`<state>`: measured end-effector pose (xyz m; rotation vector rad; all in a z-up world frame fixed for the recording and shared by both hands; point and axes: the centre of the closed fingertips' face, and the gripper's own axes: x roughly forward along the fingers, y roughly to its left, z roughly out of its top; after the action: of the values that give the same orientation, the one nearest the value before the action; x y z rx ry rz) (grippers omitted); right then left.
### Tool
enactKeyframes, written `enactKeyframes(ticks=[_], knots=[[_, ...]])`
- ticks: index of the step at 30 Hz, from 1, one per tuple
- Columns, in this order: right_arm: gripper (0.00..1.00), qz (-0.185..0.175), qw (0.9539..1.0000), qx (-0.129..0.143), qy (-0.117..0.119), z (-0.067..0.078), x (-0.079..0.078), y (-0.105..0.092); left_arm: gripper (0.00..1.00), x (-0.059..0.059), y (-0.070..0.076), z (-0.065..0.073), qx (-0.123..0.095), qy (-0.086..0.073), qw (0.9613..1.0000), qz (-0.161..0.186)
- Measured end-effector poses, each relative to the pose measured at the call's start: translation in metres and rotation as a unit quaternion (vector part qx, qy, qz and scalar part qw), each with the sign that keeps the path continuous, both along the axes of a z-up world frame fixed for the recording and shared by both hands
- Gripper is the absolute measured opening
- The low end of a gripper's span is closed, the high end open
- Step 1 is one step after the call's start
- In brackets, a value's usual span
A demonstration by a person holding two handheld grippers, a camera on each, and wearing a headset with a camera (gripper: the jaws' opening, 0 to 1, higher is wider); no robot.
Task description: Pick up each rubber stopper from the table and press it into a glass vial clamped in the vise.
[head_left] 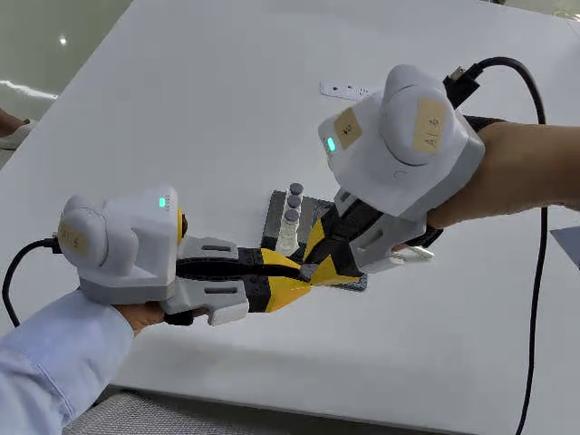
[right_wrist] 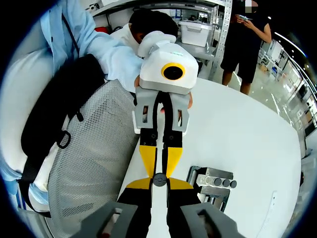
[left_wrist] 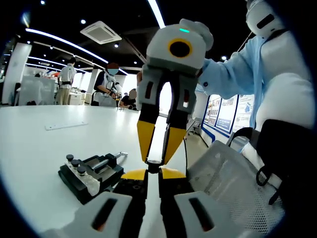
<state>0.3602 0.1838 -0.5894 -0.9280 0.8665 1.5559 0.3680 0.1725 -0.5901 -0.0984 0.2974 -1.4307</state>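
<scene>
The right tongs point(head_left: 317, 265) were closed to the width of the small grey rubber stopper point(right_wrist: 159, 179) and looked clamped on it. They met the left tongs point(head_left: 302, 277) tip to tip in the air, just beside the vise point(head_left: 275, 222) on its near side and above the counter point(head_left: 227, 109). The left tongs were drawn nearly together with their tips against the same stopper, but I could not tell whether they truly gripped it. I judged the stopper light, soft and springy, and tacky more than slippery. It was best pinched across its wider head, leaving the narrower end free to enter a neck, and a hard squeeze would likely skew it. In the vise stood a short row of glass vials point(head_left: 288, 234), thin and brittle, so I reckoned any push should go straight down and gently. The ones I could see already wore grey caps point(head_left: 294, 201), and I could not make out an open mouth. Both sets of tongs crowded the near side of the vise, each in the other's way. Well beyond the vise lay a white strip point(head_left: 344, 91). A black cable point(head_left: 542, 272) trailed off to one side, and a mesh chair back point(right_wrist: 84, 163) stood on the near side, off the counter's edge.
</scene>
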Motion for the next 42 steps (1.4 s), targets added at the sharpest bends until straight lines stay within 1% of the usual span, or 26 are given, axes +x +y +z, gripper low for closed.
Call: enactKeyframes(ticks=[1,3,5,7,8,10,11,13,14,15,16,17,19,21,22,23,25,26,29,30,32,34,36,38,40,42], knots=[[0.07,-0.002,1.0,-0.001,0.0,0.0,0.0,0.0,0.02,0.0,0.0,0.0,0.0,0.0,1.0,0.0],[0.07,-0.007,1.0,-0.004,0.001,-0.001,0.001,0.0,0.02,0.001,0.0,-0.001,0.004,-0.008,1.0,0.001],[0.07,-0.008,0.9999,-0.008,0.002,-0.002,0.0,-0.001,0.03,0.001,-0.001,-0.001,0.008,-0.021,0.9998,0.001],[0.07,-0.013,0.9999,-0.011,-0.001,-0.003,0.003,-0.001,0.03,0.005,0.0,-0.001,0.017,-0.047,0.9987,0.01],[0.07,-0.016,0.9998,-0.011,-0.002,-0.003,0.004,-0.001,0.04,0.007,0.001,-0.001,0.019,-0.052,0.9983,0.019],[0.07,-0.024,0.9997,-0.005,-0.003,-0.001,0.008,0.001,0.08,0.01,0.002,0.002,0.014,-0.057,0.9979,0.026],[0.07,-0.029,0.9996,-0.005,-0.005,-0.001,0.011,0.001,0.12,0.012,0.004,0.001,0.018,-0.063,0.9974,0.031],[0.07,-0.034,0.9993,-0.006,-0.011,-0.002,0.016,0.001,0.19,0.016,0.007,-0.002,0.032,-0.068,0.9964,0.039],[0.07,-0.04,0.9991,-0.008,-0.013,-0.003,0.018,0.001,0.22,0.018,0.009,-0.007,0.049,-0.08,0.9946,0.043],[0.07,-0.043,0.9989,-0.008,-0.013,-0.003,0.021,0.002,0.22,0.02,0.011,-0.008,0.055,-0.085,0.9937,0.048],[0.07,-0.05,0.9986,-0.009,-0.017,-0.005,0.025,0.002,0.22,0.023,0.013,-0.01,0.06,-0.085,0.9929,0.058],[0.07,-0.057,0.9981,-0.012,-0.02,-0.006,0.029,0.002,0.24,0.023,0.014,-0.011,0.061,-0.082,0.9929,0.061],[0.07,-0.066,0.9975,-0.013,-0.021,-0.008,0.034,0.001,0.27,0.027,0.017,-0.014,0.062,-0.082,0.9921,0.073],[0.07,-0.08,0.9963,-0.017,-0.028,-0.011,0.043,0.0,0.33,0.03,0.022,-0.019,0.073,-0.073,0.9912,0.083],[0.07,-0.085,0.9957,-0.019,-0.032,-0.013,0.047,0.0,0.34,0.032,0.023,-0.02,0.079,-0.078,0.99,0.087],[0.07,-0.093,0.9947,-0.024,-0.035,-0.015,0.051,-0.002,0.36,0.036,0.028,-0.024,0.095,-0.09,0.9864,0.1],[0.07,-0.097,0.9943,-0.026,-0.037,-0.019,0.058,-0.003,0.4,0.035,0.029,-0.027,0.097,-0.079,0.987,0.1],[0.07,-0.1,0.994,-0.027,-0.037,-0.02,0.061,-0.004,0.42,0.036,0.031,-0.028,0.1,-0.077,0.9865,0.104],[0.07,-0.108,0.9928,-0.032,-0.04,-0.024,0.068,-0.004,0.43,0.038,0.034,-0.029,0.103,-0.08,0.9851,0.111],[0.07,-0.112,0.9923,-0.034,-0.041,-0.026,0.071,-0.004,0.44,0.04,0.036,-0.031,0.109,-0.084,0.9836,0.118],[0.07,-0.116,0.9916,-0.036,-0.043,-0.029,0.075,-0.004,0.46,0.042,0.039,-0.032,0.116,-0.088,0.9819,0.121],[0.07,-0.119,0.9911,-0.041,-0.044,-0.033,0.079,-0.004,0.48,0.043,0.041,-0.035,0.122,-0.084,0.9808,0.127],[0.07,-0.12,0.9904,-0.046,-0.051,-0.038,0.086,-0.005,0.51,0.045,0.043,-0.036,0.123,-0.081,0.9802,0.132],[0.07,-0.124,0.9898,-0.049,-0.049,-0.041,0.088,-0.005,0.54,0.046,0.044,-0.037,0.123,-0.077,0.9802,0.135],[0.07,-0.125,0.9895,-0.051,-0.05,-0.045,0.091,-0.004,0.55,0.047,0.046,-0.038,0.124,-0.076,0.9794,0.14],[0.07,-0.124,0.9895,-0.053,-0.052,-0.047,0.092,-0.003,0.56,0.048,0.047,-0.039,0.125,-0.071,0.9794,0.142]])
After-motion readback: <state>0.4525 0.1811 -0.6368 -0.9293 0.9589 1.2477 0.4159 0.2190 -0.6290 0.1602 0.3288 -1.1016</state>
